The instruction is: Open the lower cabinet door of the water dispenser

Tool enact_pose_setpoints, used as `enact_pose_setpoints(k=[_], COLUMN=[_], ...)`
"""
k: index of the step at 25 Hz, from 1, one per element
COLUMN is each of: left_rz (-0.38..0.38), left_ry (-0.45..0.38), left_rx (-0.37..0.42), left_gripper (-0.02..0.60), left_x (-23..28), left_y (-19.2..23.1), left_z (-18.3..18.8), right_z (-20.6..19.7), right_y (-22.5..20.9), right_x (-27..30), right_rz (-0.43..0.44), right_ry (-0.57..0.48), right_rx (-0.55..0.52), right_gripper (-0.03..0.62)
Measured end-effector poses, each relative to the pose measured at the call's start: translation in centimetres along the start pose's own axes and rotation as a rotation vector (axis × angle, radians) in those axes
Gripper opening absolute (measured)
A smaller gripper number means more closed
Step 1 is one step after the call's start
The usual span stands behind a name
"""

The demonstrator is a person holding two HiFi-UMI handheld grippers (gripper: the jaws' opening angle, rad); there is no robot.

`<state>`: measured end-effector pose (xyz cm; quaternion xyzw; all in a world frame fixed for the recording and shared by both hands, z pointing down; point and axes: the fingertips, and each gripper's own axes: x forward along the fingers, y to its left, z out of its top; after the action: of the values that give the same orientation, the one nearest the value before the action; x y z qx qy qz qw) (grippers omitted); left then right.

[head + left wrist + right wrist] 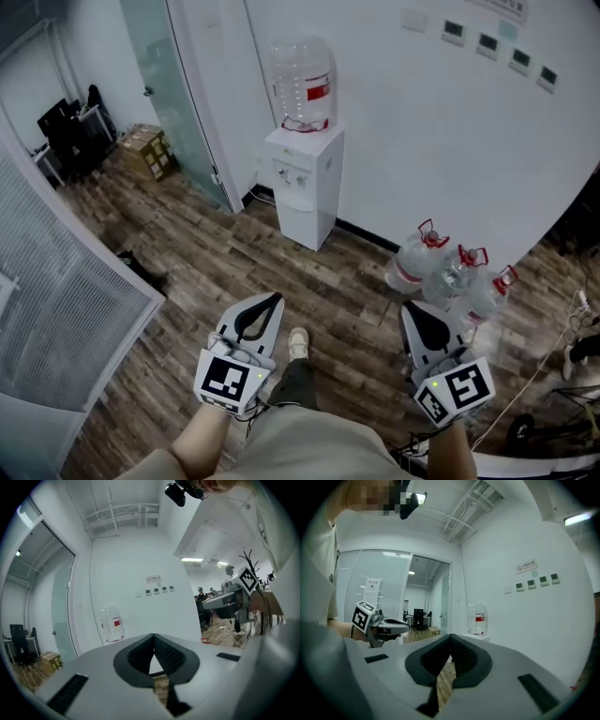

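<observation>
Water dispenser (pixel 305 187) stands well ahead of you, lower cabinet door (pixel 298 223) seemingly closed. Your left hand-held gripper (pixel 277 298) and right hand-held gripper (pixel 406 307): jaws together, empty.

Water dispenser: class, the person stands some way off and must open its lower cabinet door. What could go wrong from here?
1. The left gripper and right gripper both have jaws shut; unopened, they might only bump the lower cabinet door.
2. Spare bottles stand on the floor right of the water dispenser; a step could knock them.
3. A hard pull may rock the bottle on top.
</observation>
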<state>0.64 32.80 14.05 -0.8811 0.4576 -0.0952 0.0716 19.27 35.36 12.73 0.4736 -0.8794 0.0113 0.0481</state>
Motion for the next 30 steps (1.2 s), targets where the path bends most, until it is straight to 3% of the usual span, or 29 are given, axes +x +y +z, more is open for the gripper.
enact_pose_setpoints(k=[7,16,19,25,30], left_rz=[-0.017,-0.053,-0.070,-0.087,-0.085], left_ry=[0.026,0.008,0.014,0.051,0.066], left_rx=[-0.020,-0.076,-0.057,-0.047,-0.113], left_gripper=[0.006,0.006,0.006,0.006,0.006], left_x=[7.6,18.2,21.8,27.0,29.6], left_y=[8.3,20.1,23.5,28.4,30.6], left_z=[-1.2,-1.5,-1.9,-3.7,-4.6], right_z=[1.6,3.7,3.9,4.1,3.8], right_y=[-3.9,-8.4,-10.2,-13.0,-15.4], right_x=[9.9,25.0,29.6,36.6,39.7], right_rz=[-0.032,-0.027,-0.037,-0.049,-0.061], right_ry=[-0.010,0.053,0.068,0.071,0.081], right_rx=[0.011,0.009,0.015,0.029,0.032], right_gripper=[0.006,0.006,0.006,0.006,0.006])
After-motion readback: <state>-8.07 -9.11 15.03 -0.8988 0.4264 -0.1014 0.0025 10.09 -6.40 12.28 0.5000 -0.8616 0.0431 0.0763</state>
